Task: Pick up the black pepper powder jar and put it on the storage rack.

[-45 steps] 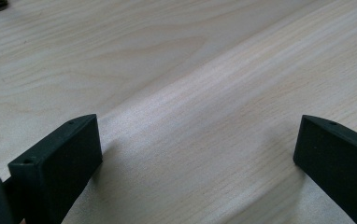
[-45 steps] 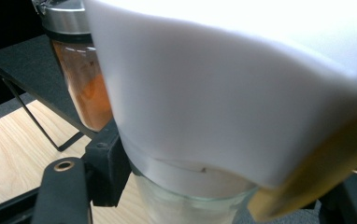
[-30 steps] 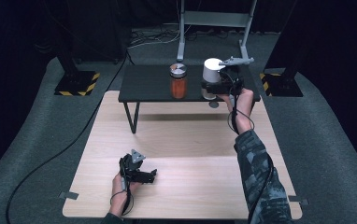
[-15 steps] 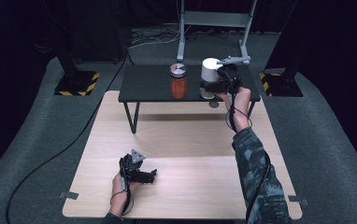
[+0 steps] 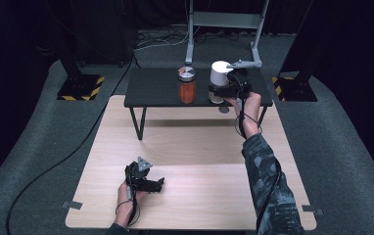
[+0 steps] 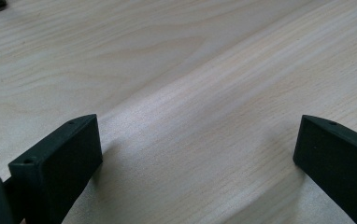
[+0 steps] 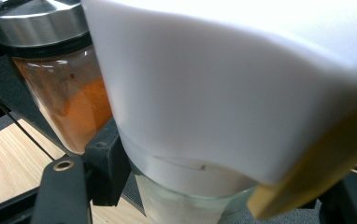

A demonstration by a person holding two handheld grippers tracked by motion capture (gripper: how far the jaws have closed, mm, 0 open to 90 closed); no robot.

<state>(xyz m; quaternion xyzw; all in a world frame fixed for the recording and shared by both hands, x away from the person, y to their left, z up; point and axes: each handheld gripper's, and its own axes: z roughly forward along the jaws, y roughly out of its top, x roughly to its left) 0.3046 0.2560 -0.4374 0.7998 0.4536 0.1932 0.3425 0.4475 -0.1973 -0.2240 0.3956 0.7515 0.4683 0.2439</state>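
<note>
A jar with a white cap [image 5: 220, 73] and a clear glass body is at the right end of the low black table [image 5: 151, 88]. My right gripper [image 5: 215, 93] is shut on its glass body just under the cap. In the right gripper view the white-capped jar [image 7: 223, 93] looms close and tilted between the jaws of the right gripper [image 7: 200, 196]. Just left of it stands a glass jar of orange powder [image 5: 187, 85] [image 7: 60, 93] with a metal lid. My left gripper [image 5: 156, 185] [image 6: 197, 154] rests open on the wooden table [image 5: 190, 147], with nothing between its jaws.
Behind the black table rises a grey metal stand [image 5: 224, 19]. Two posts stand on yellow-and-black striped bases [image 5: 80, 87] [image 5: 292, 88] on either side. A black cable [image 5: 67, 152] runs across the grey floor at the left.
My right hand has edged slightly towards the back with the white-capped jar still in the jaws. The left gripper has stayed where it was.
</note>
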